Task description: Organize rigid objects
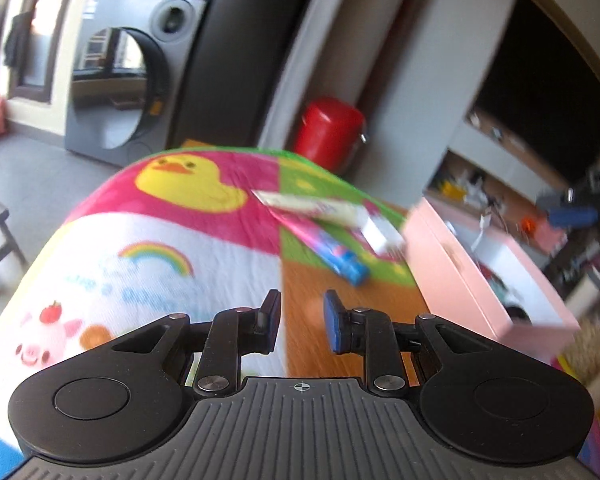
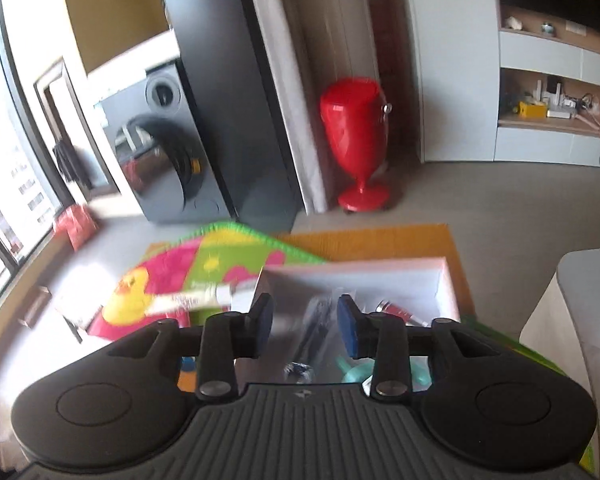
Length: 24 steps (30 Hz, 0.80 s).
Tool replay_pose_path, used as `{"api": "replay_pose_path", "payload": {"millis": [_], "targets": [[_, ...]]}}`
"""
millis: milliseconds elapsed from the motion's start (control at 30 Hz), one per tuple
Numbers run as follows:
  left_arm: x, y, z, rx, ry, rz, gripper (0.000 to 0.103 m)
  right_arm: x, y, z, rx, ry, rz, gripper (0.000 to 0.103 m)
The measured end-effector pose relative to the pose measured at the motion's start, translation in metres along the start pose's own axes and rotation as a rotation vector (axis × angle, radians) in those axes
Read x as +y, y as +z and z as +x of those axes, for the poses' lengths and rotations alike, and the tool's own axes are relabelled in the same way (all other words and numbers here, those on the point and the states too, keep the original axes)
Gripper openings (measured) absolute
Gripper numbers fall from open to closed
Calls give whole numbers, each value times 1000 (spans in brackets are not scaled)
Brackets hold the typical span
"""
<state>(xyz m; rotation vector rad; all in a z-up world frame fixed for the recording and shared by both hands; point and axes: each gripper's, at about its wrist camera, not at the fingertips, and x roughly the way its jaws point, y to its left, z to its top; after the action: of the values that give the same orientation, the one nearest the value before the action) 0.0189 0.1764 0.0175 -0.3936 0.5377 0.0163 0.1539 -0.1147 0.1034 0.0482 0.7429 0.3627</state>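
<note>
My left gripper (image 1: pixel 302 318) is open and empty, low over a colourful duck-print blanket (image 1: pixel 160 236). Ahead of it lie a white tube (image 1: pixel 320 208) and a pink-and-blue tube (image 1: pixel 326 250) on the blanket, next to a pink box (image 1: pixel 472 276) that holds small items. My right gripper (image 2: pixel 305 322) is open and empty above the same pink box (image 2: pixel 446 280). Inside the box I see a dark object (image 2: pixel 314 332), a teal object (image 2: pixel 356 372) and a red-capped item (image 2: pixel 396 312). The white tube (image 2: pixel 204 296) lies left of the box, blurred.
A red stool-shaped bin (image 2: pixel 358 136) stands on the floor behind the table. A washing machine (image 1: pixel 128 88) and a dark cabinet (image 2: pixel 224 92) are to the left. Shelves with clutter (image 2: pixel 552 108) are at the right. The orange tabletop (image 2: pixel 380 240) shows beyond the box.
</note>
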Motion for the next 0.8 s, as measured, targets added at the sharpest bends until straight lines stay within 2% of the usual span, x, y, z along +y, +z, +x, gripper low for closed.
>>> {"api": "replay_pose_path", "payload": {"millis": [133, 233, 367, 433, 500, 533, 567, 633, 667, 733, 800], "targets": [[15, -2, 4, -44, -49, -72, 26, 48, -2, 31, 66, 2, -149, 50], [21, -2, 0, -62, -63, -93, 26, 92, 3, 60, 101, -14, -273, 50], [26, -3, -2, -63, -93, -120, 26, 129, 25, 119, 204, 63, -212, 50], [27, -4, -2, -59, -98, -120, 26, 143, 34, 153, 230, 49, -177, 50], [27, -4, -1, -58, -94, -115, 26, 152, 41, 188, 226, -11, -182, 50], [28, -5, 0, -53, -93, -118, 26, 155, 42, 203, 220, -51, -195, 47], [29, -5, 0, -49, -95, -123, 26, 157, 44, 217, 219, -91, -213, 39], [32, -4, 0, -45, -104, -141, 26, 157, 42, 238, 256, -130, -245, 30], [34, -4, 0, -45, -110, -151, 26, 154, 38, 242, 284, -132, -247, 27], [38, -3, -1, -45, -123, -176, 26, 149, 30, 233, 295, -103, -235, 27], [40, -3, -3, -45, -125, -195, 26, 145, 18, 214, 355, -40, -241, 27]]}}
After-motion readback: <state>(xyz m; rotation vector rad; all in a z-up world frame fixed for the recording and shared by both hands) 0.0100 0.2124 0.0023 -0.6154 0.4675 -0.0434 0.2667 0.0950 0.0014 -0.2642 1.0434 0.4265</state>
